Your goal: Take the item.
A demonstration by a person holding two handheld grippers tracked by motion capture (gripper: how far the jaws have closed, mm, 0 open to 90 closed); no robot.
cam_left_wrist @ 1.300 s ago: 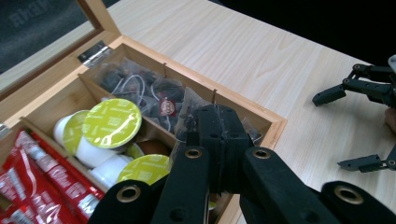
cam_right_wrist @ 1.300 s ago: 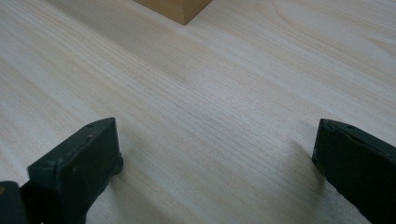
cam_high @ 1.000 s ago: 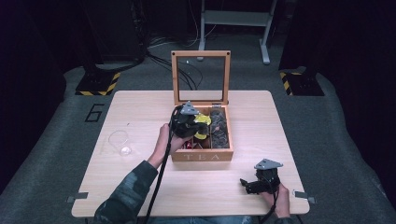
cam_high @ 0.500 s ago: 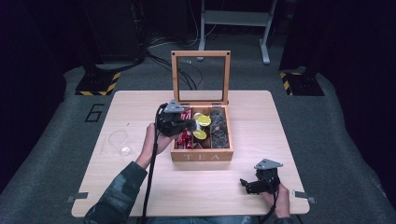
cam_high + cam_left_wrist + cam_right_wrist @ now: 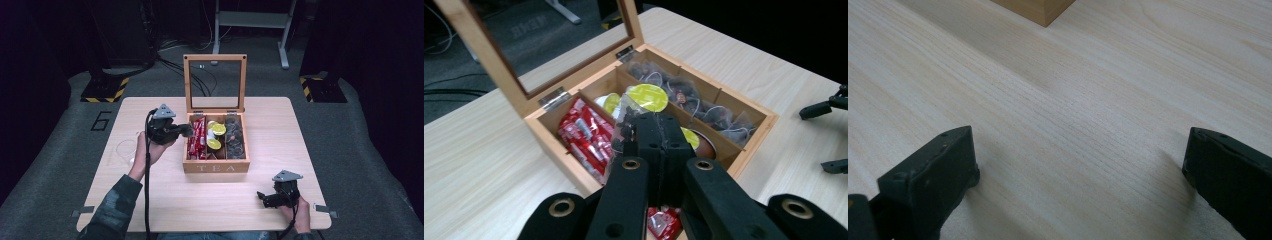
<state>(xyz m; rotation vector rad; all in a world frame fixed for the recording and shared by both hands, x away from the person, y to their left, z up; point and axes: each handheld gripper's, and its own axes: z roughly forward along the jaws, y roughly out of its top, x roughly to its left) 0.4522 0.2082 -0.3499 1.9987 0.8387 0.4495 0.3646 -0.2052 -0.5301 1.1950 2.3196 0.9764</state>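
Clear tea bag packet (image 5: pixel 626 112) pinched in left gripper (image 5: pixel 655 131), over the tea box's (image 5: pixel 215 167) left edge.
Left gripper has moved leftward off the box since the earlier frame. Counts: one box with three compartments, two grippers; right gripper (image 5: pixel 272 196) jaws spread, resting on the surface (image 5: pixel 280 130) near its front right corner.

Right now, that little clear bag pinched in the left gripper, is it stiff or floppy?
Probably floppy: the clear bag looks like thin crinkled film bunched above the shut left gripper. Likely very light, since a pinch on one edge holds it above the tea box. The glossy film could slip.
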